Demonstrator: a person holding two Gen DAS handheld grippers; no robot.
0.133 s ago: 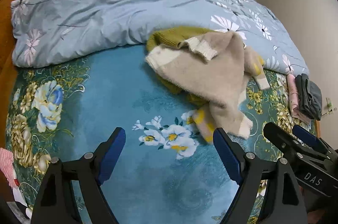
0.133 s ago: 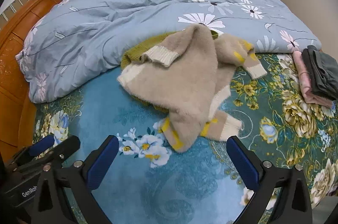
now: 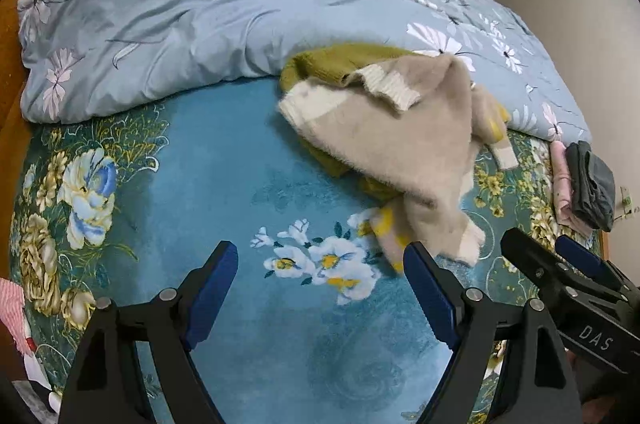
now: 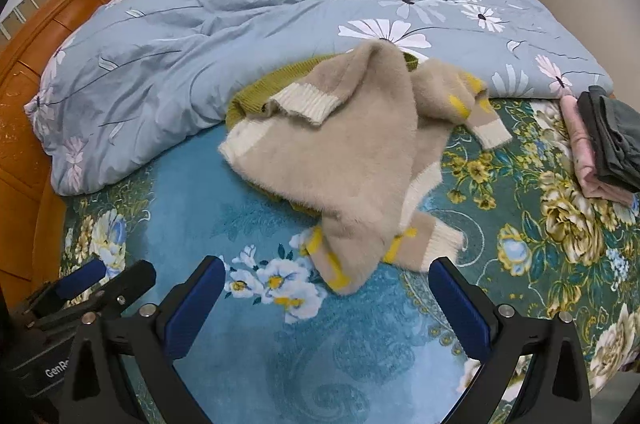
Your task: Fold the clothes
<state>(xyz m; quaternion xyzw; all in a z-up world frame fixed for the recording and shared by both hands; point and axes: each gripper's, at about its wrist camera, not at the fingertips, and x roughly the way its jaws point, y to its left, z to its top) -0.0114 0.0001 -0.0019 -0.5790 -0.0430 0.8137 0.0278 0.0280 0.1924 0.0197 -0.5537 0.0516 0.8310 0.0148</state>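
Headboard (image 4: 28, 71) of orange-brown wood stands at the far left of the bed. Next to it a light blue duvet (image 3: 192, 15) with white flowers lies bunched along the far side of the bed. Below the duvet is a teal bedspread (image 3: 224, 159) with printed flowers.

The left gripper (image 3: 316, 280) hangs above the bedspread with its blue-padded fingers spread wide, and nothing is between them. A white flower print is under the gap.

To the right of centre lies the beige sweater (image 4: 352, 159), crumpled in a heap, not folded. It is fluffy, with cream ribbed cuffs and some yellow marks on the sleeves. One cuff is turned over on top of the heap, and one sleeve reaches down toward the grippers. Under it lies an olive-green knit garment (image 4: 268, 87), which touches the edge of the duvet.

The right gripper (image 4: 328, 288) also has its fingers wide apart and holds nothing; the sweater's lower sleeve end lies just beyond them.

At the far right, near the bed edge, a folded pink garment (image 4: 580, 143) lies with a folded dark grey garment (image 4: 612, 139) on top of it.
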